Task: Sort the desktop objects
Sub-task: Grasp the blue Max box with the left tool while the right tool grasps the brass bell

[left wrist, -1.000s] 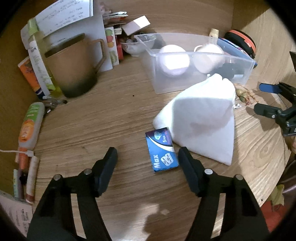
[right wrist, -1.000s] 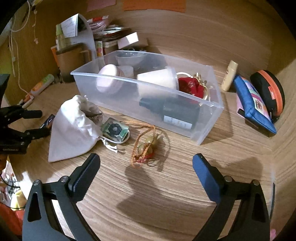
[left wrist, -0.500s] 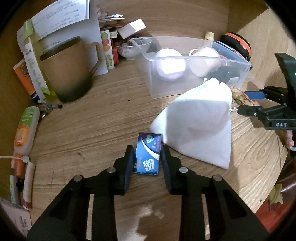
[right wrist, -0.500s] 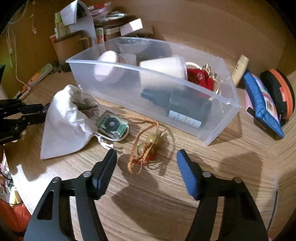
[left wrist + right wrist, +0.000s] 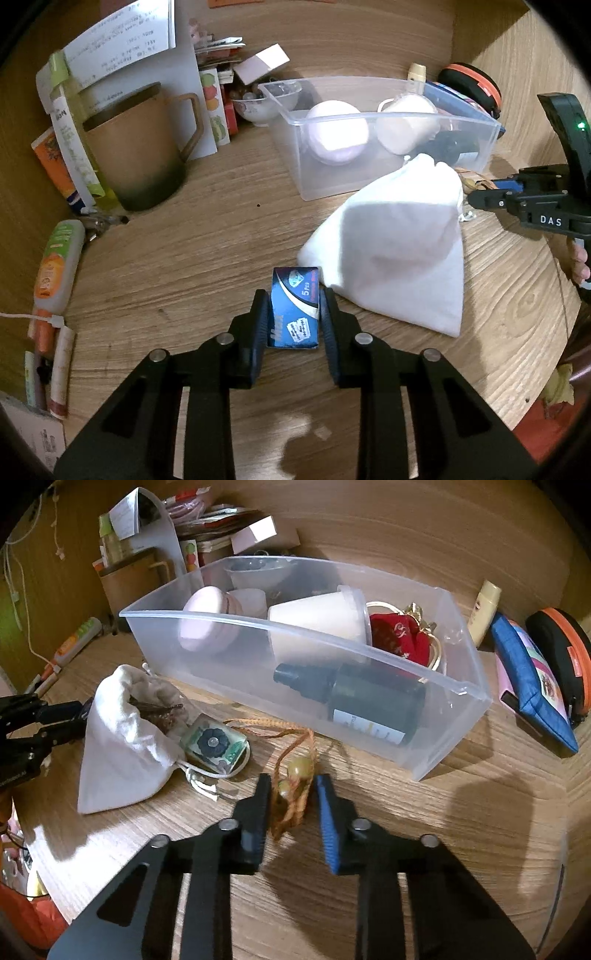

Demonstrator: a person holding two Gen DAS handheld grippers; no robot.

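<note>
Already we had both tools down on the desk, so the step in hand was the pickup. At the bottom centre of the left wrist view, our left gripper was clamped on the blue packet, its jaws having just been closing onto the two long sides. The packet was a small flat box, dark blue with white print, lying on the wooden desk with its far corner touching the white pouch.

At the bottom centre of the right wrist view, our right gripper had also just been closing, and its jaws were pressed against the beaded cord. That was a loose tangle of orange braid with two pale green beads, its loop trailing up and left toward a small round tag beside the pouch's open mouth.

Farther back, across the middle of that view, stood the clear bin, which already held a pink case, a white cup, a dark bottle and a red purse.

We judged that the next move called for lifting both things straight up, then carrying them over the bin's near wall. The cord looked limp and likely to dangle, so it might snag on the rim. The packet looked stiff enough to travel flat.
</note>
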